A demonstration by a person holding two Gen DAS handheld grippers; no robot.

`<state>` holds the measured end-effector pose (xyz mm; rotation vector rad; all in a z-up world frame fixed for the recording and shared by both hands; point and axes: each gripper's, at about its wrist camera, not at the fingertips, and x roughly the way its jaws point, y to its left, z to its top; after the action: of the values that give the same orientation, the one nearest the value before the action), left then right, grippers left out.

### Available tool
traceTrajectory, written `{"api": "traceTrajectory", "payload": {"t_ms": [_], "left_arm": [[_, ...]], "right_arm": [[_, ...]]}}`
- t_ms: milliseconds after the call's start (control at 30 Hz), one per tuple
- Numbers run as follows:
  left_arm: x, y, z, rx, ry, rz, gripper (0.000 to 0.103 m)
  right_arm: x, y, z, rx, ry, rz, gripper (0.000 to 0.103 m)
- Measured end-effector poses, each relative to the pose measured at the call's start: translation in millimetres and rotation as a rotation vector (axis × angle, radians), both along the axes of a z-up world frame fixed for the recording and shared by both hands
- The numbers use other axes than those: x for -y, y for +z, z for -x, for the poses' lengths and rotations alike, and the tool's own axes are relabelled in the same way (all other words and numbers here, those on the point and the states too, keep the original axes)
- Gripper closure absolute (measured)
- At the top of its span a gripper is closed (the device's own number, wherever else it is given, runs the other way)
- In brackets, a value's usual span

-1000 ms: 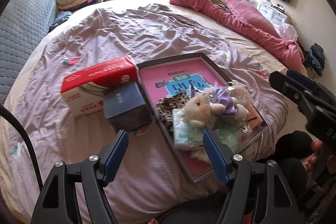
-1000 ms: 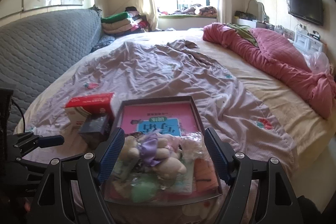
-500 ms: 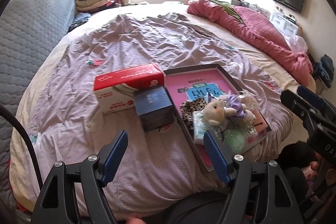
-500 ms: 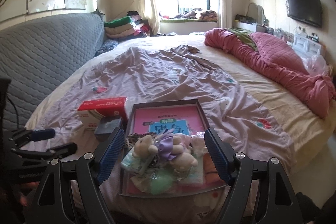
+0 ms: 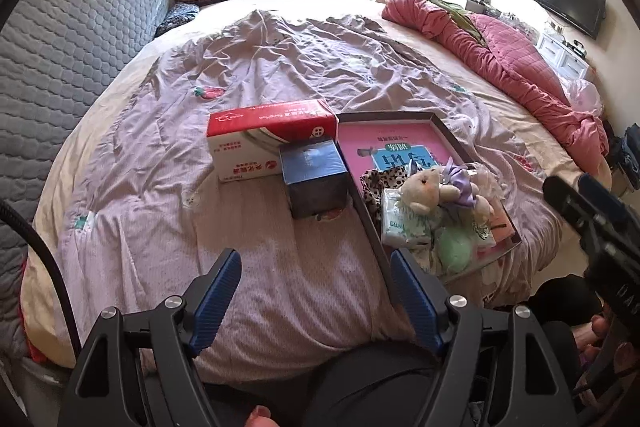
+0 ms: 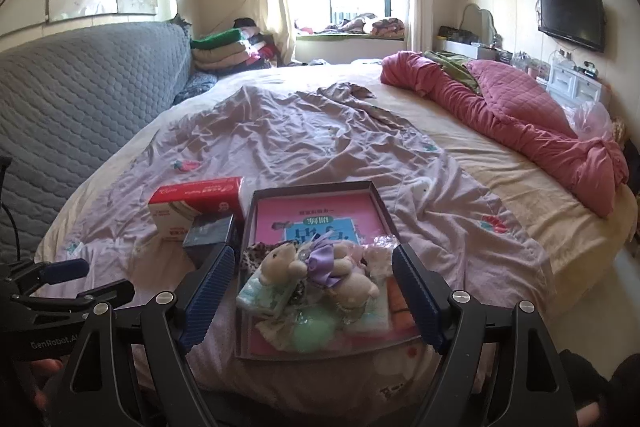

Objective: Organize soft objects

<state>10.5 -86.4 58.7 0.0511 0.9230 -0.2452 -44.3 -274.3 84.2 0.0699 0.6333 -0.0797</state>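
Hovering: both grippers hang over the near edge of the bed (image 5: pixel 280 287), nothing between either pair of jaws.
Left gripper (image 5: pixel 316 291): jaws wide, empty; bare purple sheet beneath them.
Right gripper (image 6: pixel 312 291): jaws wide, empty, framing the pile from above without touching it.
Tray (image 6: pixel 316 189): dark-rimmed, with a pink book (image 6: pixel 316 215) lying flat inside, just ahead of the right jaws.
Soft objects: plush bear (image 6: pixel 280 263), purple bow (image 6: pixel 324 259), tissue pack (image 6: pixel 260 293), green puff (image 6: pixel 312 331) heaped at the tray's near end.
Beyond left jaws: dark blue box (image 5: pixel 314 177) touching a red-and-white box (image 5: pixel 268 139), both beside the tray.
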Motion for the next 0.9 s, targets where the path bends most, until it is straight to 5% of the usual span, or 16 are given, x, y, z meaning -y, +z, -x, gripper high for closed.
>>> {"api": "traceTrajectory", "payload": {"t_ms": [400, 900], "left_arm": [[-8.1, 6.5, 20.5, 0.043, 0.061, -0.004, 0.027], [-12.5, -33.1, 29.1, -0.004, 0.077, -0.027, 0.027]], "right_arm": [[-27.6, -18.7, 29.8, -0.004, 0.049, -0.034, 0.021], [-39.2, -45.8, 34.3, -0.061, 0.077, -0.035, 0.02]]}}
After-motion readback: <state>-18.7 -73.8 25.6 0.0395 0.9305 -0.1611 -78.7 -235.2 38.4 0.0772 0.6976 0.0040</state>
